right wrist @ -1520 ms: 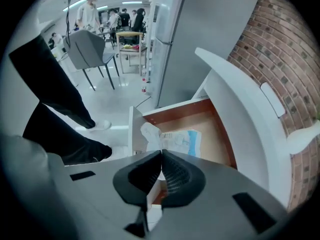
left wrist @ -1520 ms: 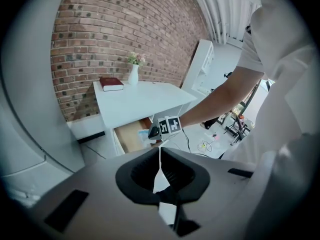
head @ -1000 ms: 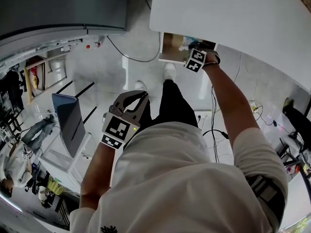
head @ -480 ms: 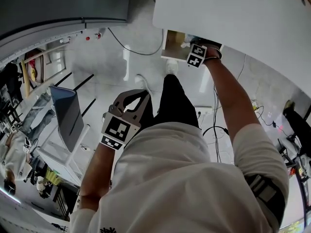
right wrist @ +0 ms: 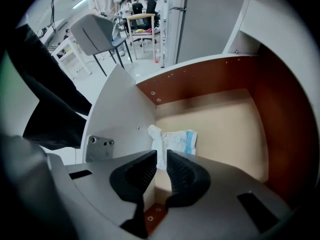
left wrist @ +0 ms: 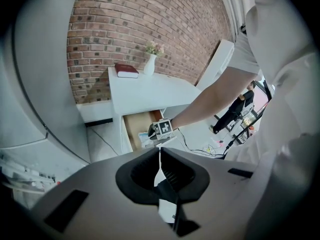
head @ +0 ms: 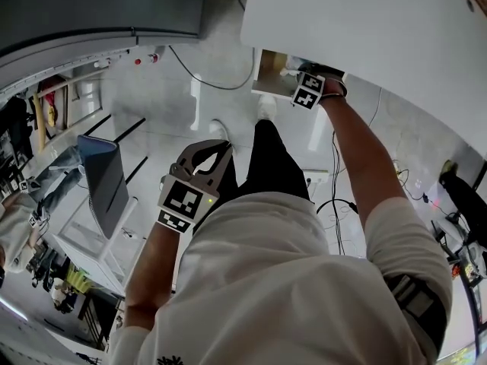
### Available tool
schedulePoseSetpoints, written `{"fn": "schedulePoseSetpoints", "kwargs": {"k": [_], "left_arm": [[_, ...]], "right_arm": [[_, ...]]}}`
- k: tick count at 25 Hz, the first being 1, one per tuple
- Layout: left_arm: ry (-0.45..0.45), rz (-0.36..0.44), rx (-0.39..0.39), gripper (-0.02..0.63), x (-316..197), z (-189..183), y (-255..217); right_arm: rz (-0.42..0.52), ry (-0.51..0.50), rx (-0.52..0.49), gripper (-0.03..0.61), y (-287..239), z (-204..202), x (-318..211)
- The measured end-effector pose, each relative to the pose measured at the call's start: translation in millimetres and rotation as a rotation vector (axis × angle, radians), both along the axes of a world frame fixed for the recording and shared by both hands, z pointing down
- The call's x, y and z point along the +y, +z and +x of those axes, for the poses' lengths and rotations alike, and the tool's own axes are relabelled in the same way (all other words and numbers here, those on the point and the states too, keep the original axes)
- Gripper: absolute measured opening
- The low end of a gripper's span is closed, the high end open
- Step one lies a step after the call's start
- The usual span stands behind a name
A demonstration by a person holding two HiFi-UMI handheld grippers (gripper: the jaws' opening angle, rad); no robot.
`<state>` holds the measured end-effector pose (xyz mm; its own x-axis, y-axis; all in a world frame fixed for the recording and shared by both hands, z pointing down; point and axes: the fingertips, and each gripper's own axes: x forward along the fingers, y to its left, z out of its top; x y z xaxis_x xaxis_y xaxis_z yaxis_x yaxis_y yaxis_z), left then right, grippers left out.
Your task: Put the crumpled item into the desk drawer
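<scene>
Inside the desk drawer [right wrist: 235, 129], the right gripper [right wrist: 160, 156] pinches the crumpled white-and-blue packet [right wrist: 177, 140]; the left gripper [left wrist: 160, 153] is clenched empty.

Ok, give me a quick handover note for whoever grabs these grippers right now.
Left hand-held gripper: shut, empty, held back from the desk.
Right hand-held gripper: reaching into the open drawer, jaws closed on an edge of the crumpled item, which rests on the drawer floor.
Done: item is in the drawer.
Left: release it and pull the right gripper out.
</scene>
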<state>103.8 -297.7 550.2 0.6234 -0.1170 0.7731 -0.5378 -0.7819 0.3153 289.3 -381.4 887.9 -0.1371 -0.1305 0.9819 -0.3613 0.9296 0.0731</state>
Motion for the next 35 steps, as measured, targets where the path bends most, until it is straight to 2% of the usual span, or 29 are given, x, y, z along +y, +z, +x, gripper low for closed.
{"fn": "schedulePoseSetpoints", "kwargs": {"k": [8,12,17,24,30,35], "left_arm": [[0.055,0.06,0.055,0.029,-2,-7,-24],[0.088,0.089,0.096,0.029,12,-19,-43],[0.106,0.107,0.154,0.029,45,-54,-75],[0.118,0.13,0.209,0.029,80,-124,-108],[0.139,0.175,0.247,0.029,116,-168,-134],[0.155,0.19,0.264,0.029,139,-186,-144]], "right_arm": [[0.05,0.086,-0.042,0.043,-57,-13,4],[0.071,0.136,-0.075,0.032,-100,-30,31],[0.081,0.233,-0.15,0.029,-166,-76,87],[0.109,0.413,-0.258,0.029,-246,-149,148],[0.156,0.465,-0.294,0.029,-302,-198,196],[0.2,0.484,-0.322,0.029,-334,-221,222]]}}
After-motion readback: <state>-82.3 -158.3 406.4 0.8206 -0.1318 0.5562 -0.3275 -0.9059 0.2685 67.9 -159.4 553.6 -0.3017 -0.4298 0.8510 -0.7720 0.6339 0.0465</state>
